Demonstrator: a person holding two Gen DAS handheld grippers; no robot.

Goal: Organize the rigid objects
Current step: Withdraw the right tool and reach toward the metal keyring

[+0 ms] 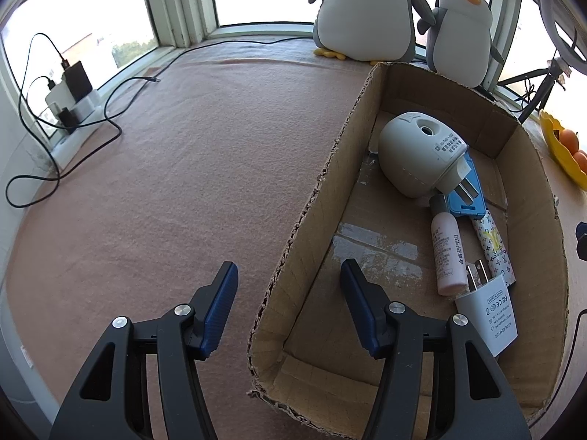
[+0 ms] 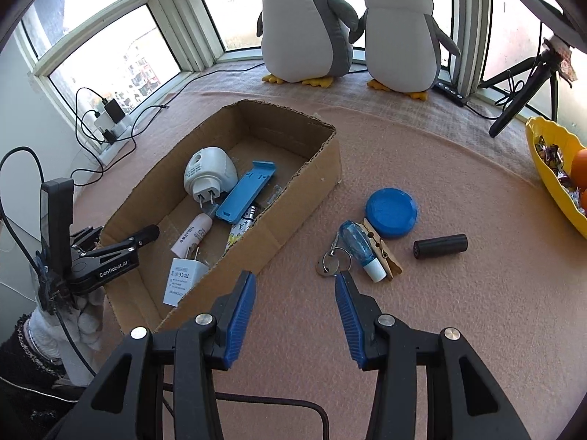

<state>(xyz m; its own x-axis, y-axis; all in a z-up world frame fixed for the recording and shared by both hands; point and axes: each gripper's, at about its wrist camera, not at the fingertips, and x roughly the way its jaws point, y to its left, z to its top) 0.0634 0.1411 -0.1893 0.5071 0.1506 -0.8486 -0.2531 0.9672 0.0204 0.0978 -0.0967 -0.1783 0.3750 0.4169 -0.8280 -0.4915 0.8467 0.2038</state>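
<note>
An open cardboard box (image 1: pixel 323 198) (image 2: pixel 315 190) holds a white plug-in device (image 1: pixel 414 154) (image 2: pixel 211 172), a blue flat holder (image 2: pixel 245 194), a pink bottle (image 1: pixel 445 253) (image 2: pixel 192 234), a patterned tube (image 1: pixel 493 245) and a white charger (image 1: pixel 488 315) (image 2: pixel 181 280). My left gripper (image 1: pixel 290 286) is open and empty, straddling the box's left wall. My right gripper (image 2: pixel 295 293) is open and empty above the cloth, just short of a key ring (image 2: pixel 332 262). Beside it lie a blue small bottle (image 2: pixel 361 247), a wooden clothespin (image 2: pixel 383 247), a blue round lid (image 2: pixel 390 212) and a black cylinder (image 2: pixel 440 245).
Two plush penguins (image 2: pixel 304 25) (image 2: pixel 400 33) stand at the window. A power strip with chargers and cables (image 1: pixel 73 102) (image 2: pixel 112 121) lies at the left. A yellow fruit bowl (image 2: pixel 550 172) and a black tripod (image 2: pixel 521 88) are at the right.
</note>
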